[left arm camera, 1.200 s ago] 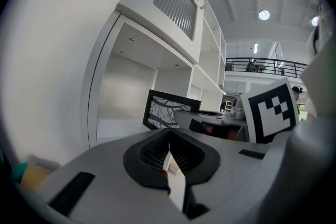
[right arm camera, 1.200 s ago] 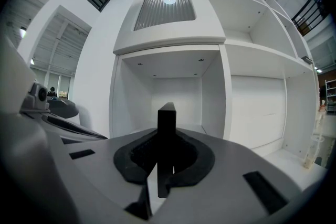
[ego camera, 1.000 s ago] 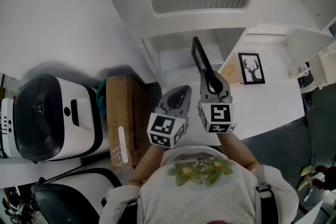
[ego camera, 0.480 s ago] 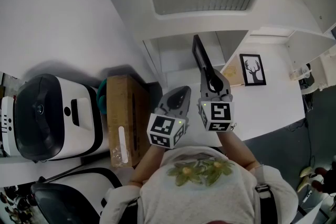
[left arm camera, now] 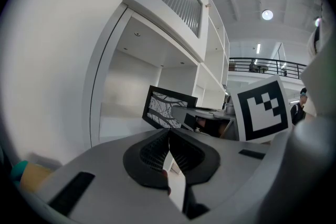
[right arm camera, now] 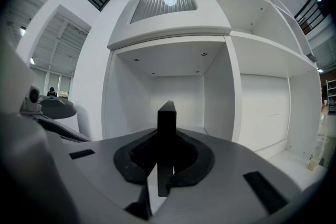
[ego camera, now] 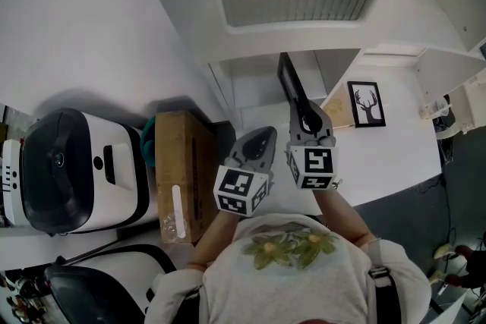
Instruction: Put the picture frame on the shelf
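- The right gripper is clamped on the black picture frame, held edge-on with its free end reaching toward eleven o'clock, at the open bay of the white shelf.
- The left gripper, at its eight o'clock, is pinched together on nothing.
- A deer picture sits at two o'clock.

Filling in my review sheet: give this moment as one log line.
right gripper: shut on picture frame | left gripper: shut, empty | picture frame: facing shelf opening, not yet placed
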A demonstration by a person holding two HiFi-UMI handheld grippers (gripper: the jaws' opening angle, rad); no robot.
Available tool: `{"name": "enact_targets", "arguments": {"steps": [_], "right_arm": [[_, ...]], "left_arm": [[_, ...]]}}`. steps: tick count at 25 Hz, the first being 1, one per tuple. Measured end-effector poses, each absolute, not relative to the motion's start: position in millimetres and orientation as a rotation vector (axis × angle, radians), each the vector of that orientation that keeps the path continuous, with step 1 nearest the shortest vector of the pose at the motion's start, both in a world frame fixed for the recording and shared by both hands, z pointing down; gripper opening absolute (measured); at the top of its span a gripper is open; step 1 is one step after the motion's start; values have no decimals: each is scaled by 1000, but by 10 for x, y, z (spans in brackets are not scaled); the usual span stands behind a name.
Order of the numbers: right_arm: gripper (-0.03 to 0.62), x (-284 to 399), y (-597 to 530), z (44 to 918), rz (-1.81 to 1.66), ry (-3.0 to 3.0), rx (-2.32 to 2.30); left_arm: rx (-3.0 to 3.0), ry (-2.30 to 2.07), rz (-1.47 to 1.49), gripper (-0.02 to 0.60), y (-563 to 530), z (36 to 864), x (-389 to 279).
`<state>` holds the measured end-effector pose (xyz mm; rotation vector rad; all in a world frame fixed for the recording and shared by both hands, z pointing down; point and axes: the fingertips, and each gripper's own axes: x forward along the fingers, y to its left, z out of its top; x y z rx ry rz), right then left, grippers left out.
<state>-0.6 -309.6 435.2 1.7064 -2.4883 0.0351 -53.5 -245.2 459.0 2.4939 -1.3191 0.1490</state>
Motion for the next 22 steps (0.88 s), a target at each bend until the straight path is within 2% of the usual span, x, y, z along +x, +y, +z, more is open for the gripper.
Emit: {"name": "enact_targets", "arguments": {"steps": [22], "right_arm": [[48,-107,-3306,4291,9,-2512,1678]], "left_arm": [[2478,-1342,152,29,-2591,4599,-590]]}}
